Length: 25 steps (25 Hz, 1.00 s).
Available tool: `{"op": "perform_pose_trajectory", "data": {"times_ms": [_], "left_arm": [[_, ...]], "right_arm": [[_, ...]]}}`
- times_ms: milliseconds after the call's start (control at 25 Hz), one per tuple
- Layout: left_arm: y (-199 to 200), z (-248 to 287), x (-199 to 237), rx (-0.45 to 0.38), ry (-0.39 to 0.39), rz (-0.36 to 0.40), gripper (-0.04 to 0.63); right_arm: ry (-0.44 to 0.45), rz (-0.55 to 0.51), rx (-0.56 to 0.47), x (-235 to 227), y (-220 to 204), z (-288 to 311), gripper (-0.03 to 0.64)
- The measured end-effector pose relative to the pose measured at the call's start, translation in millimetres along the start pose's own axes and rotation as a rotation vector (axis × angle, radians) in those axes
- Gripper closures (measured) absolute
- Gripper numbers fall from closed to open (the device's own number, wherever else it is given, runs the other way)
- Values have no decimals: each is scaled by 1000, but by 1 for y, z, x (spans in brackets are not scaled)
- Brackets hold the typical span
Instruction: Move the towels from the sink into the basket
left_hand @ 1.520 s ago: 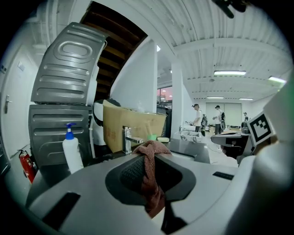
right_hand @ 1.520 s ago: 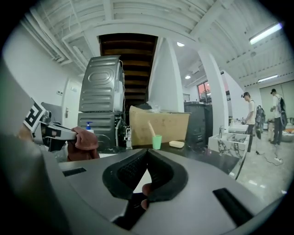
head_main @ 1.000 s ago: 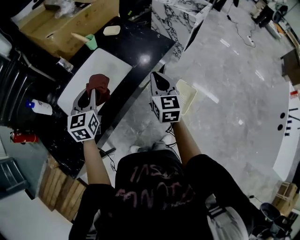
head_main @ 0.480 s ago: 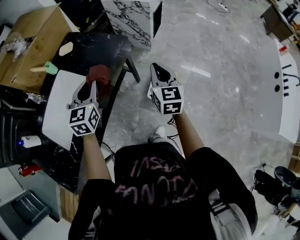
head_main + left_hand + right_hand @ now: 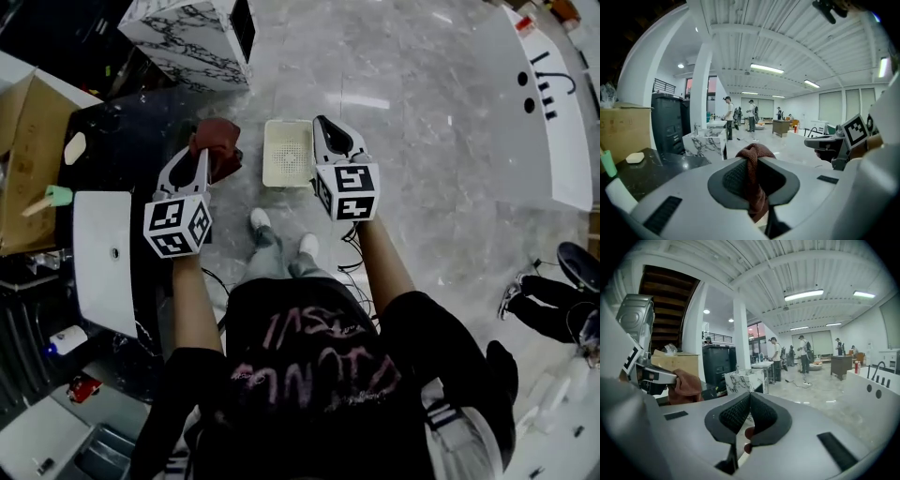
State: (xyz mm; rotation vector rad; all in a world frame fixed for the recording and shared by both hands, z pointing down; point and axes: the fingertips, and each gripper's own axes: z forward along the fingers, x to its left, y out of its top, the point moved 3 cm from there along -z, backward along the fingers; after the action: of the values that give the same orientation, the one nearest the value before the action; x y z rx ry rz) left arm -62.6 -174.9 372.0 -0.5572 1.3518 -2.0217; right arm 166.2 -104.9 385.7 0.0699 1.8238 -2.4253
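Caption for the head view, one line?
Left gripper holds a dark red towel near the white basket on the floor; right gripper shut.

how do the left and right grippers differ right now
The left gripper is shut on a rust-red towel; the right gripper has its jaws together on nothing. The left gripper sits left of the white basket, the right gripper at its right edge. Both point away from the person.
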Motion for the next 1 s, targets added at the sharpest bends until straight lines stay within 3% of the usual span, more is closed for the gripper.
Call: {"op": "perform_pose_trajectory", "data": {"times_ms": [440, 600, 1000], "left_arm": [[-30, 108, -30, 104, -174, 22, 540], [-51, 146, -31, 146, -209, 22, 540], [-127, 232, -23, 236, -246, -59, 540]], "right_arm": [[-144, 43, 54, -68, -34, 30, 601], [-171, 45, 84, -84, -56, 49, 601], [-195, 79, 162, -108, -129, 102, 601]]}}
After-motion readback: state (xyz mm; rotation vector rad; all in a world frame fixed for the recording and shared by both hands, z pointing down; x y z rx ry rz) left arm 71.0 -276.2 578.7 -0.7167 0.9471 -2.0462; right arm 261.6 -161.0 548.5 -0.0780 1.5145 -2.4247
